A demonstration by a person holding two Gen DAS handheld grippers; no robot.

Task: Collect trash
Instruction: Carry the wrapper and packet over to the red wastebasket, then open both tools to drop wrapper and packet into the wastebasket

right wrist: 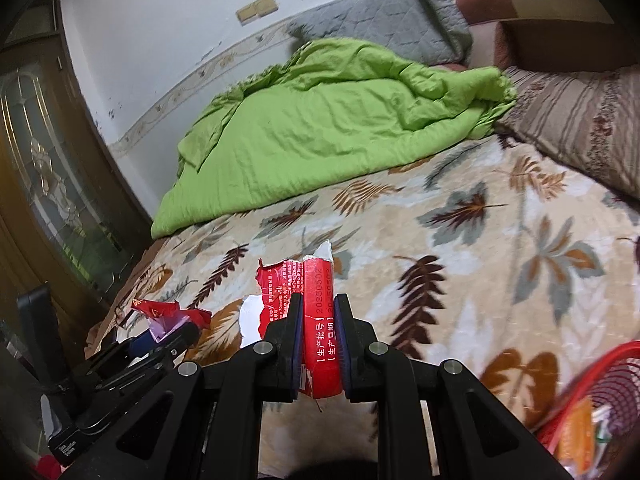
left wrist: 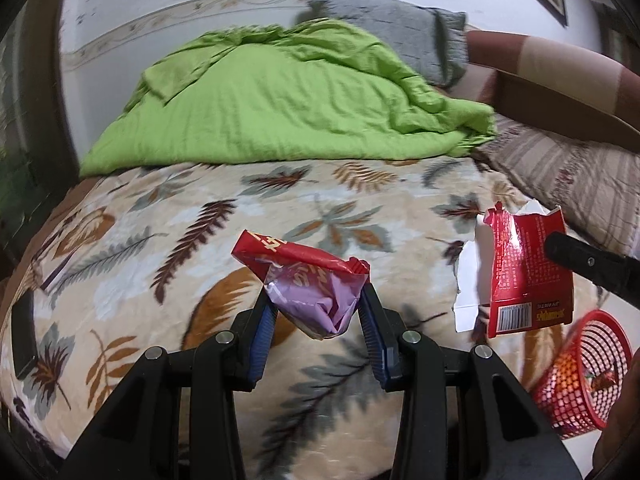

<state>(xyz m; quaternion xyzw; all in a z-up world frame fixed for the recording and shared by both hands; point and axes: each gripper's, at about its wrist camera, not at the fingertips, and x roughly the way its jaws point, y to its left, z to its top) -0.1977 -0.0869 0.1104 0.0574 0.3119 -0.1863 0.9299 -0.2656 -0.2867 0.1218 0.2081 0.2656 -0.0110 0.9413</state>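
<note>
- While both grippers hang above the bed, each one holds a piece of trash between its pads.
- The left gripper [left wrist: 316,312] is closed on a crumpled wrapper [left wrist: 308,280], red on top and pale purple below; the blue pads press it from both sides, and the jaws stand narrow around it.
- The wrapper is lifted off the leaf-patterned blanket [left wrist: 168,248] and does not touch it.
- In the right wrist view the same left gripper [right wrist: 168,330] is seen at the near left, with the wrapper [right wrist: 172,314] at its tip.
- The right gripper [right wrist: 318,344] is clamped on a torn red carton [right wrist: 320,320], its jaws very narrow; the carton stands upright between the pads and its ragged top edge points to the far side.
- In the left wrist view this carton [left wrist: 524,272] hangs at the right, with a white torn flap on its left side and a barcode at its lower end; a black finger of the right gripper [left wrist: 580,260] reaches it from the right.
- A red mesh basket [left wrist: 584,372] lies tilted at the near right corner, below the carton, with some orange and red things inside.
- The same basket [right wrist: 612,384] shows at the near right edge of the right wrist view.
- A green quilt [left wrist: 280,96] lies bunched at the far side of the bed, a grey pillow [left wrist: 400,28] behind it.
- A striped pillow [left wrist: 568,176] lies at the far right.
- A dark flat object [left wrist: 24,332] lies on the blanket at the near left; what it is cannot be told.
</note>
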